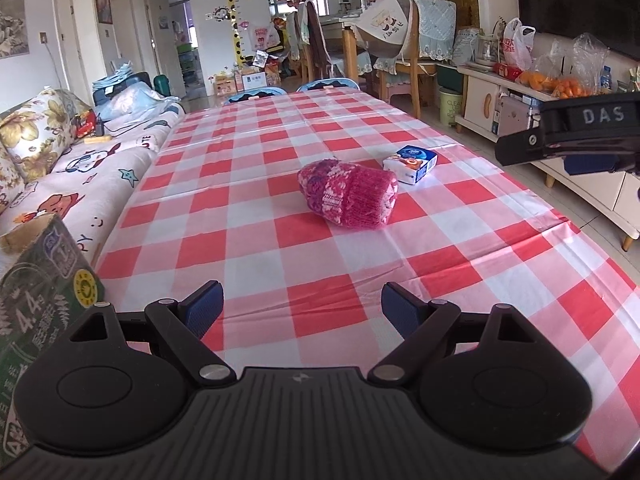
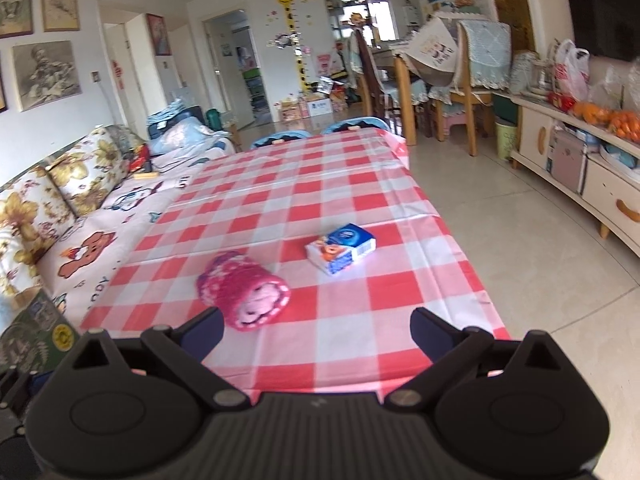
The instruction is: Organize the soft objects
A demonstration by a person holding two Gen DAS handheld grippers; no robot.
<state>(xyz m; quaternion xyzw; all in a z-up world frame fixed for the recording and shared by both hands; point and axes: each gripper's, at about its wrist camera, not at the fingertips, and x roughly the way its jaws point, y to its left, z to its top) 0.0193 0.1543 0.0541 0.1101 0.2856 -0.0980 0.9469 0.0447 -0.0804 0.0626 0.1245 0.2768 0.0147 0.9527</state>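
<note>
A rolled pink and magenta knitted piece (image 1: 349, 193) lies on the red-and-white checked tablecloth (image 1: 280, 248), mid-table. Just behind it to the right sits a blue and white tissue pack (image 1: 411, 163). My left gripper (image 1: 299, 307) is open over the near part of the table, well short of the roll, nothing between its fingers. In the right wrist view the knitted roll (image 2: 244, 290) is just ahead of the left finger and the tissue pack (image 2: 342, 248) lies farther back. My right gripper (image 2: 316, 330) is open and empty; its body (image 1: 576, 136) shows at the right edge of the left wrist view.
A green printed carton (image 1: 44, 300) stands at the table's near left corner. A sofa with a cartoon cover (image 1: 100, 176) runs along the left side. On the right are bare floor (image 2: 540, 248), a low cabinet with bags of oranges (image 1: 560, 84), and wooden chairs (image 1: 408, 52) beyond the table's far end.
</note>
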